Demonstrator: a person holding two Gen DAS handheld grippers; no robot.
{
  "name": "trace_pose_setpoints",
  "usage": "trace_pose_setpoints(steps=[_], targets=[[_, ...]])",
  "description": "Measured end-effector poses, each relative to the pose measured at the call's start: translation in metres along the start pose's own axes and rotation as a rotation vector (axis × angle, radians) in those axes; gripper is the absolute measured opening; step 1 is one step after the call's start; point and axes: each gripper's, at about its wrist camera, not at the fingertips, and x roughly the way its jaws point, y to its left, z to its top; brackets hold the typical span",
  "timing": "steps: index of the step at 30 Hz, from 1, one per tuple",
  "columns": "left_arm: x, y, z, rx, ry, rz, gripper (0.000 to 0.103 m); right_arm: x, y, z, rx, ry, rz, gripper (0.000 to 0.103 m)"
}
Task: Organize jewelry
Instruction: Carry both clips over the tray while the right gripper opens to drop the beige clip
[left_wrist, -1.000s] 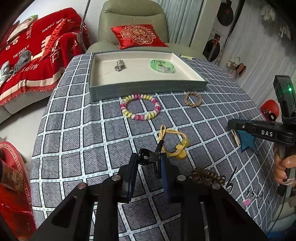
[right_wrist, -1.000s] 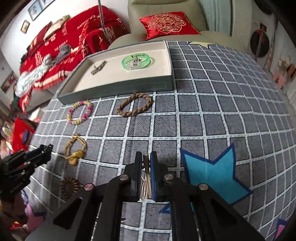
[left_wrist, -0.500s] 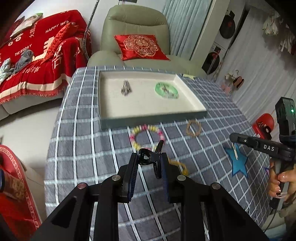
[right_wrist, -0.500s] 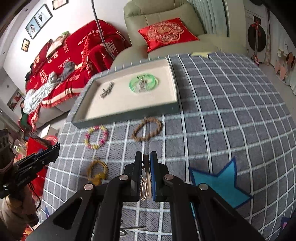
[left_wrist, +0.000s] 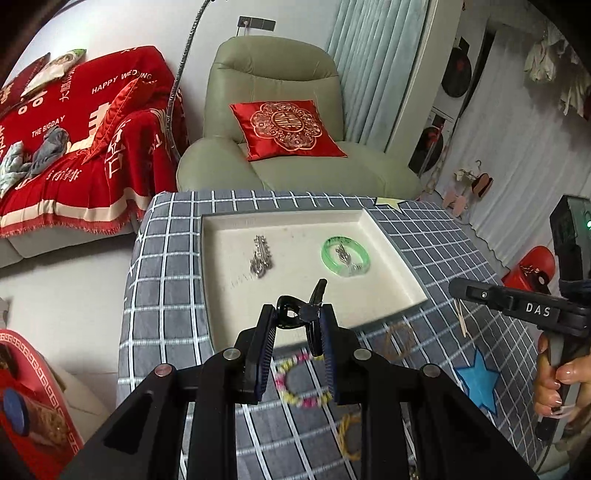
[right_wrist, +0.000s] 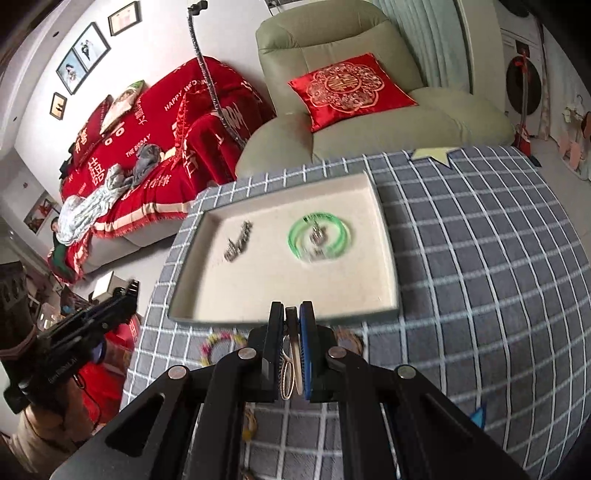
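Note:
My left gripper (left_wrist: 297, 321) is shut on a black hair clip (left_wrist: 301, 312), held above the near edge of the cream-lined tray (left_wrist: 391, 258). My right gripper (right_wrist: 291, 332) is shut on a thin pale hair clip (right_wrist: 291, 354), just short of the tray's near wall (right_wrist: 384, 314). In the tray lie a silver brooch (left_wrist: 261, 256) and a green bangle (left_wrist: 345, 255); both also show in the right wrist view, the brooch (right_wrist: 238, 242) and the bangle (right_wrist: 319, 236). A pink-yellow bead bracelet (left_wrist: 301, 380), a brown braided ring (left_wrist: 399, 341) and a yellow cord bracelet (left_wrist: 349, 435) lie on the checked cloth.
The table has a grey checked cloth (right_wrist: 480, 258) with a blue star patch (left_wrist: 478, 380). A green armchair with a red cushion (left_wrist: 286, 127) stands behind it, a red-covered sofa (left_wrist: 74, 147) to the left. The table's left edge drops to the floor.
Both grippers have risen and moved forward toward the tray, each still holding its clip. The loose bracelets now lie below and behind the fingertips.

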Motion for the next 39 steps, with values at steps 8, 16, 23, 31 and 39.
trace_pose_setpoints(steps=[8,16,23,31,39], targets=[[0.042,0.002,0.025,0.002,0.032,0.042,0.040,0.030,0.002,0.034,-0.008,0.000,-0.020,0.009],[0.099,0.011,0.050,0.002,0.089,0.092,0.040,0.081,-0.018,0.046,0.051,0.046,-0.053,0.009],[0.144,0.019,0.040,-0.008,0.166,0.112,0.040,0.113,-0.036,0.044,0.060,0.087,-0.114,0.009],[0.164,0.006,0.031,0.065,0.180,0.138,0.040,0.131,-0.053,0.039,0.059,0.110,-0.177,0.009],[0.169,-0.006,0.027,0.127,0.177,0.185,0.041,0.137,-0.048,0.034,0.031,0.110,-0.192,0.010]])
